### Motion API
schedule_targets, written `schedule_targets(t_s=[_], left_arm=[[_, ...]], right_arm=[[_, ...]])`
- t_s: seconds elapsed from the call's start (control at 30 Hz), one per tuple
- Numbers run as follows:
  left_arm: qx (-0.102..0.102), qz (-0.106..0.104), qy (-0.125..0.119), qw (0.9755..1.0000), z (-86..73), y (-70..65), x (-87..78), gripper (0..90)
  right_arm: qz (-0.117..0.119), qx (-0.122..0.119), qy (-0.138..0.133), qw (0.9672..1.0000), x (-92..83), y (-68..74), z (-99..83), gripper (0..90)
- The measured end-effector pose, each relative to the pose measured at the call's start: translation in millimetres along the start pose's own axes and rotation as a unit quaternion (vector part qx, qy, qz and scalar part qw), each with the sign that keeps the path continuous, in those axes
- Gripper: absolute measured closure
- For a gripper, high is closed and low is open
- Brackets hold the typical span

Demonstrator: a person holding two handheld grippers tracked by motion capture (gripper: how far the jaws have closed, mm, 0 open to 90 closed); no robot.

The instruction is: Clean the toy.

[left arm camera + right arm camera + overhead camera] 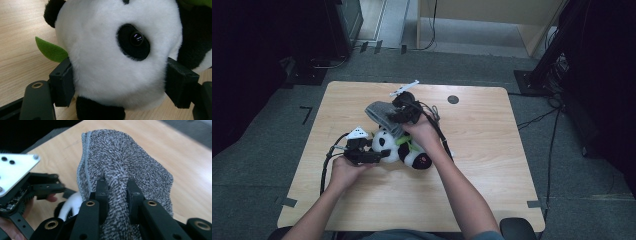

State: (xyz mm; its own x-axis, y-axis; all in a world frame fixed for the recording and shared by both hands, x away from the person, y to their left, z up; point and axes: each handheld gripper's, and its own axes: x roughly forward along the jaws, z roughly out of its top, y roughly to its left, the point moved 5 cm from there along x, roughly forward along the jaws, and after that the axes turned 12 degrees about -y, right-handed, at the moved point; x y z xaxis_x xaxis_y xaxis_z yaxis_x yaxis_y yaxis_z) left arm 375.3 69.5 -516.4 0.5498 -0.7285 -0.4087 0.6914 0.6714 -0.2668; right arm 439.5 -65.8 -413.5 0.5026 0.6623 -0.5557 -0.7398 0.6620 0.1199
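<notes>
A lab or test room set up for recording is suggested. A plain wooden table (482, 150) is placed alone on grey carpet (272, 130), and bits of dark tape (305, 114) are stuck on the floor and on the table's corners. Black stands (548, 60) and dark equipment are seen along both sides, with cables (539, 119) trailed across the carpet. A light wooden partition (492, 20) is stood at the back. No household furniture is seen.
</notes>
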Motion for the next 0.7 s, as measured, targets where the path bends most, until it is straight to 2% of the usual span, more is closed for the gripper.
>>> schedule_targets(t_s=[0.07,0.1,0.13,0.2,0.33,0.4,0.47,0.6,0.7], left_arm=[[0.003,0.000,0.003,1.0000,-0.3,0.1,-0.4,22.9],[0.004,0.000,0.006,1.0000,-0.9,0.6,-0.4,23.0],[0.002,0.000,0.008,1.0000,-1.3,1.1,-0.3,23.1],[-0.003,-0.002,0.007,1.0000,-0.7,2.3,-0.5,24.4],[-0.005,0.002,0.004,1.0000,2.2,1.8,1.3,28.5],[-0.010,0.000,0.003,0.9999,2.5,2.8,1.4,29.8],[-0.010,-0.002,0.003,0.9999,2.2,3.2,1.3,30.1],[-0.010,-0.002,0.002,0.9999,2.2,3.0,1.5,30.4],[-0.008,-0.001,0.001,1.0000,2.2,2.5,1.7,30.6]], right_arm=[[0.023,-0.001,0.019,0.9995,13.1,8.0,-6.1,77.0],[0.031,-0.004,0.040,0.9987,19.3,11.2,-11.1,76.9],[0.031,-0.010,0.056,0.9979,25.2,13.0,-16.5,76.8],[0.030,-0.011,0.048,0.9983,26.9,11.0,-17.8,76.7],[0.006,-0.005,0.052,0.9986,25.5,-3.5,-21.1,77.1],[-0.017,-0.006,0.056,0.9983,24.3,-12.8,-23.6,77.4],[-0.017,0.015,0.055,0.9982,23.1,-20.9,-27.1,77.4],[-0.047,0.015,0.071,0.9962,19.6,-33.3,-30.8,77.5],[-0.052,0.027,0.080,0.9951,17.2,-40.8,-33.7,77.5]])
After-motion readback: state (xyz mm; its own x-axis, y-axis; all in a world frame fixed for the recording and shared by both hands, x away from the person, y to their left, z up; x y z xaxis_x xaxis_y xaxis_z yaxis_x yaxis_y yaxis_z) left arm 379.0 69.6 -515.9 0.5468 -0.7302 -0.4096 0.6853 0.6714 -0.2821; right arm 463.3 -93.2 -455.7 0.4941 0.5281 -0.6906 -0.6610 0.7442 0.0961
